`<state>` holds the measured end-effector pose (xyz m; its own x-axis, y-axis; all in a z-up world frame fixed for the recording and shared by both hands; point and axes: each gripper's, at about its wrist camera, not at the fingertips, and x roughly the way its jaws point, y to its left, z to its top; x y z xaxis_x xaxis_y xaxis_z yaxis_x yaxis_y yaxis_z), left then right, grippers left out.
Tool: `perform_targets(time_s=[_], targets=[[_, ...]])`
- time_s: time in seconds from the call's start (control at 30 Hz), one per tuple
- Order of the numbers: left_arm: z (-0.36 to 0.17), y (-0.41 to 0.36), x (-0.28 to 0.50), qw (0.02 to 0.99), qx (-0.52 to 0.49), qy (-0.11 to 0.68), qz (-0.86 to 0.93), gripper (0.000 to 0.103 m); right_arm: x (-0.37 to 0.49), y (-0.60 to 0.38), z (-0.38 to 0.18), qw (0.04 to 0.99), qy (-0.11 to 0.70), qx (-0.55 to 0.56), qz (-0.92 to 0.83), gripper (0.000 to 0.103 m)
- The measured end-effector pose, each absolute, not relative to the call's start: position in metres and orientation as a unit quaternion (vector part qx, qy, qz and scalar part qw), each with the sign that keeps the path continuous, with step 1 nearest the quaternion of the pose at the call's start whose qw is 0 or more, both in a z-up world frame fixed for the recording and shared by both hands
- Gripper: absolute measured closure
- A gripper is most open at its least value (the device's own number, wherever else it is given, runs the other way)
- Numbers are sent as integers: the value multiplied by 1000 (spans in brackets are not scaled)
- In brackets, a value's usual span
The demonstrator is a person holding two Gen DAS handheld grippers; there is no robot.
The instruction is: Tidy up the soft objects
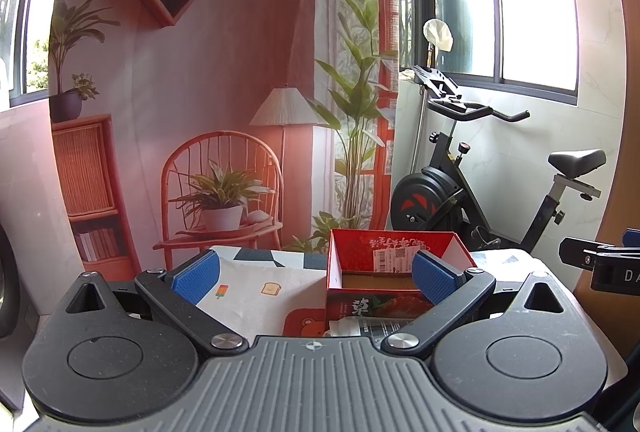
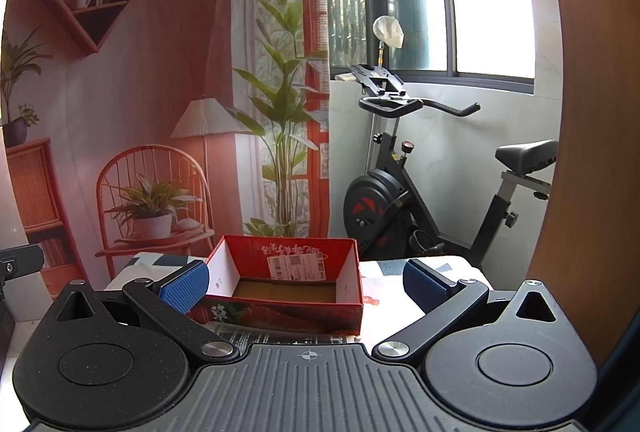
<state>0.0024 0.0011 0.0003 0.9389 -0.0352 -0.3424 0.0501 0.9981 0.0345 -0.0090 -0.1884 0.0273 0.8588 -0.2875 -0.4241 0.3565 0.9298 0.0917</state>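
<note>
An open red cardboard box [image 1: 396, 252] [image 2: 288, 252] stands on a table covered by a patterned cloth [image 1: 256, 284]; its brown bottom is bare. My left gripper [image 1: 314, 278] is open, with blue pads [image 1: 196, 276], and the box sits just ahead of its right finger. My right gripper [image 2: 304, 286] is open too, its blue pads [image 2: 186, 286] on either side of the box's near wall. A crumpled pale thing with a printed wrapper [image 1: 352, 326] lies at the box's near foot, partly hidden by the left gripper's body. The right gripper's body [image 1: 600, 264] shows at the left view's right edge.
A printed backdrop of a room [image 1: 220, 91] hangs behind the table. An exercise bike [image 1: 480, 183] [image 2: 420, 191] stands to the right under the windows. A wooden panel [image 2: 580, 151] rises at the far right.
</note>
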Motion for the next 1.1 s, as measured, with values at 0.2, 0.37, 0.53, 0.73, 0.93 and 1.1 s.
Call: perform_targets(time_s=[0.2, 0.37, 0.53, 0.73, 0.93, 1.1], targets=[[1, 0, 3, 984, 23, 173, -24, 0, -11, -188, 29, 960, 206, 83, -168, 0], [0, 1, 2, 984, 23, 173, -24, 0, -11, -188, 30, 960, 207, 86, -166, 0], [-1, 1, 3, 984, 24, 173, -26, 0, -10, -189, 29, 960, 207, 85, -166, 0], [-1, 2, 3, 984, 24, 174, -28, 0, -10, -189, 29, 960, 209, 85, -166, 0], [-3, 2, 2, 984, 22, 175, -27, 0, -10, -189, 29, 960, 209, 86, -166, 0], [-3, 2, 1, 984, 21, 176, -26, 0, -10, -190, 28, 960, 210, 84, -164, 0]])
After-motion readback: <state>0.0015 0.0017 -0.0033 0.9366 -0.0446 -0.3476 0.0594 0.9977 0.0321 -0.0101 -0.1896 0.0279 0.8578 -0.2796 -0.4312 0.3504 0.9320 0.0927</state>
